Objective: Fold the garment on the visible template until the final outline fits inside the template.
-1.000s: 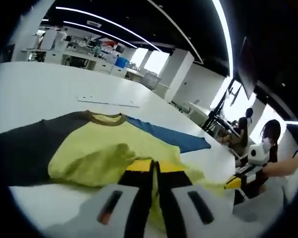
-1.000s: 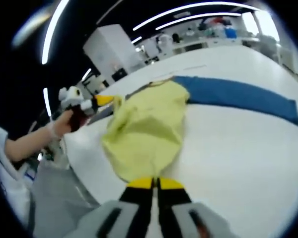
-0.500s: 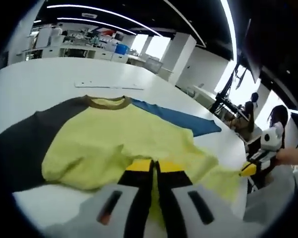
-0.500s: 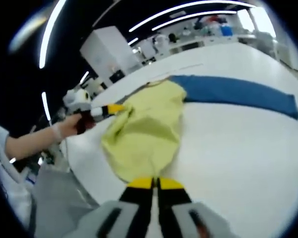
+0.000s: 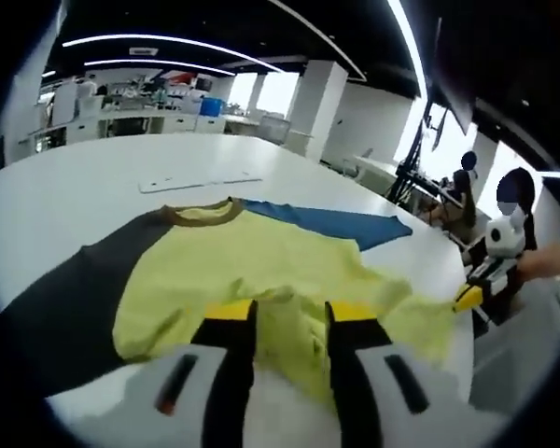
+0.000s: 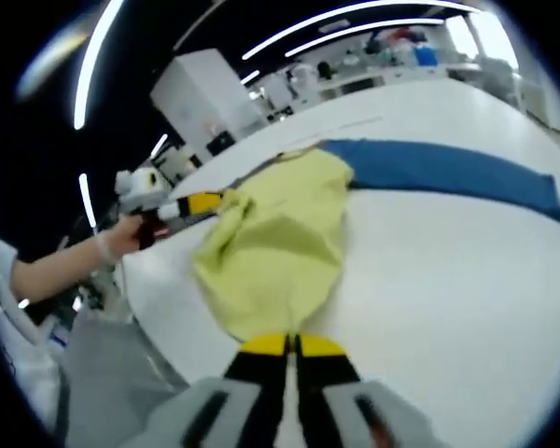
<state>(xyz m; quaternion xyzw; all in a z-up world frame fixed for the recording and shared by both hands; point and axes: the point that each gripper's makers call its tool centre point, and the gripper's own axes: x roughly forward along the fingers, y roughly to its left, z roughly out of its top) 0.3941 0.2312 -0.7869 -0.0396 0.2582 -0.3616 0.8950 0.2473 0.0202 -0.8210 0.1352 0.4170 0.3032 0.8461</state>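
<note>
Yellow cotton shirt [image 5: 261, 271] lies on white table [image 5: 65, 187]: left gripper [image 5: 289, 322] opened, holding nothing; right gripper [image 6: 292, 347] pinches hem to flatten it.

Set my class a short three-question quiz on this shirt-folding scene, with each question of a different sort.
1. True or false: the left gripper has its jaws apart at the yellow fabric shirt.
2. In the right gripper view, the long sleeve stretched across the table is: A red, B blue, C grey.
3. Fill in: the shirt lies on a broad, flat ___ table.
Key: 1 true; 2 B; 3 white.
</note>
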